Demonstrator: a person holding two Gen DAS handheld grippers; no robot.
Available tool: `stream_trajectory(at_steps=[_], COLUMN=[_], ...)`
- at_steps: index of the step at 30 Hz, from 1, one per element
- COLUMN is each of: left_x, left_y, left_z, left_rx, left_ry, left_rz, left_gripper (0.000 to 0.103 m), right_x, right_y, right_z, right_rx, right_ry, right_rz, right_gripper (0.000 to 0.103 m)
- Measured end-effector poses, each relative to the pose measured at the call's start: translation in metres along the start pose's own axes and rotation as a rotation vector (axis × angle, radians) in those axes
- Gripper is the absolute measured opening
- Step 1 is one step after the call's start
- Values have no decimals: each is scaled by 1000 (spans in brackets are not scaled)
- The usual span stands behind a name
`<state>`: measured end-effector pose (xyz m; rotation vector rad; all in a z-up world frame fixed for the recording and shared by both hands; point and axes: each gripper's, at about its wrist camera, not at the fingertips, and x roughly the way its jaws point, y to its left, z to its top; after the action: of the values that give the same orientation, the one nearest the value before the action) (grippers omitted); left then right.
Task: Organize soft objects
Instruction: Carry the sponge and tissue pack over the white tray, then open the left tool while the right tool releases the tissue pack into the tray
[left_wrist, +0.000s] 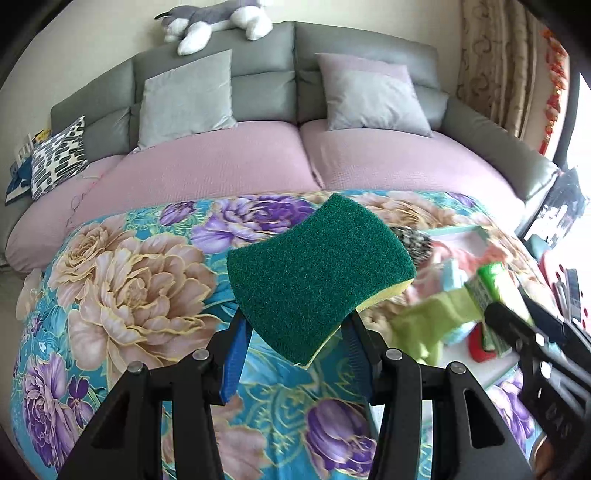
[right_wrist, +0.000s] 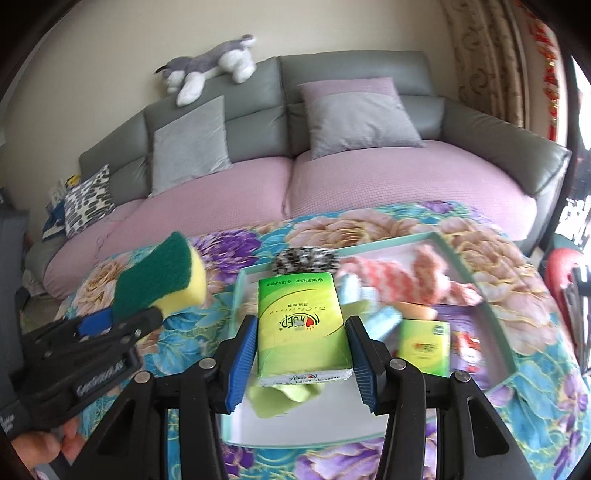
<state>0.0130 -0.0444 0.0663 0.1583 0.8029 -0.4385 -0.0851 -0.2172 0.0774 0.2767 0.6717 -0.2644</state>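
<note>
Over floral cloth (left_wrist: 122, 295): L gripper (left_wrist: 295, 328) clamps sponge (left_wrist: 317, 273), R gripper (right_wrist: 302, 341) tissue pack (right_wrist: 303, 328).

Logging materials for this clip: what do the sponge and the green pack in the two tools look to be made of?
Sponge: coarse dark green scouring fibre, matte and fuzzy, over soft yellow foam seen at its edge. Green pack: probably paper tissues in thin glossy plastic wrap, judging by the sheen, printed logo and white end.

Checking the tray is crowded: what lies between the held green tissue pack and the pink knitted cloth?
In the right wrist view, pale blue soft pieces lie between the tissue pack and the pink knitted cloth, inside the tray.
</note>
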Motion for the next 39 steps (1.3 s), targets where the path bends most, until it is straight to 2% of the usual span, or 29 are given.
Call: stream_trajectory(at_steps=[8,15,23,26,30,34,35,38,39], left_x=[2,25,47,47,49,49,46,40,37], left_y=[-42,-65,-83,-86,-85,-83,-83,-79,-77], left_z=[-10,-10,-7,-10,-17,-23,-24,-26,-26], left_rx=[79,87,106,124,132,127,127,126,122], left_ry=[22,63,81,93,130,158,157,148,139], left_rz=[-64,-130,-155,-165,-172,-185,-190,-192,-187], left_gripper=[52,52,55,61,62,62,63,82,82], right_x=[0,10,27,32,37,37,37,34,34], right_y=[-51,-80,-73,-71,-71,-73,-74,-74,-74], right_z=[-4,-8,-11,-13,-15,-16,-16,-15,-15], right_rx=[111,171,136,128,119,128,130,134,132], right_ry=[15,48,65,79,107,112,110,110,111], right_rz=[-92,-126,-95,-91,-101,-102,-104,-107,-109], right_gripper=[51,51,52,53,60,64,65,71,73])
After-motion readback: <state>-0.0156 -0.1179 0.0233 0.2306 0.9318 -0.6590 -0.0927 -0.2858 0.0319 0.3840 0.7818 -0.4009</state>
